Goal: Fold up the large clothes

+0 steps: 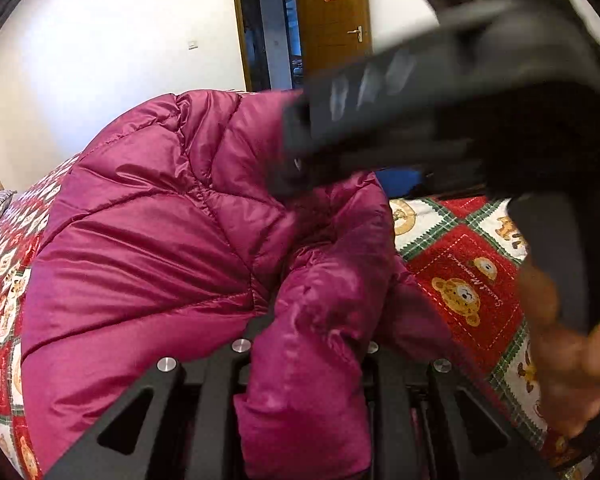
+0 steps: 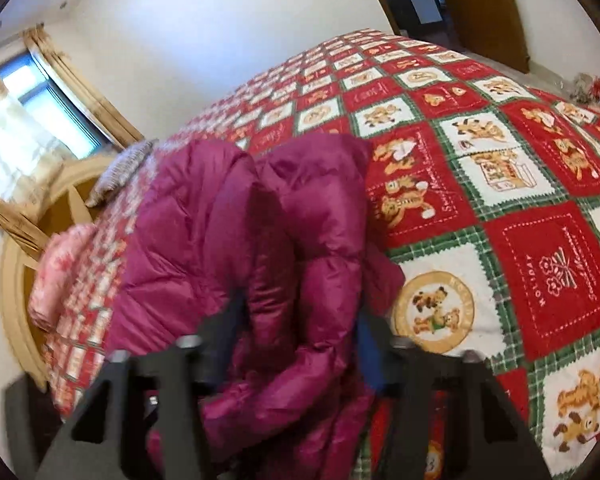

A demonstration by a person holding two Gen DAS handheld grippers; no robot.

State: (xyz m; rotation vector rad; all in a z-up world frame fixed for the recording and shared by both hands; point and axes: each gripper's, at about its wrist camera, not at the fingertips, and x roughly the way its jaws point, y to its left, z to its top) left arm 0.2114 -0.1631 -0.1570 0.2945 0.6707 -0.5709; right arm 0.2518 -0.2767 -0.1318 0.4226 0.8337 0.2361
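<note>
A large magenta quilted puffer jacket [image 1: 148, 240] lies bunched on the bed. My left gripper [image 1: 308, 344] is shut on a thick fold of the jacket, which bulges up between its fingers. The right gripper's black body [image 1: 440, 112] crosses the upper right of the left wrist view, blurred, with a hand [image 1: 560, 340] on its handle. In the right wrist view the jacket [image 2: 228, 248] hangs in two puffy folds. My right gripper [image 2: 300, 344] is shut on the jacket's fabric, and a blue pad [image 2: 370, 354] shows on its right finger.
The bed carries a red, white and green teddy-bear patchwork quilt [image 2: 500, 184]. A grey pillow [image 2: 120, 172] and a pink one [image 2: 56, 272] lie by the curved wooden headboard [image 2: 16, 300]. A window with curtains [image 2: 32, 120] is at left. A wooden door [image 1: 332, 20] stands open beyond the bed.
</note>
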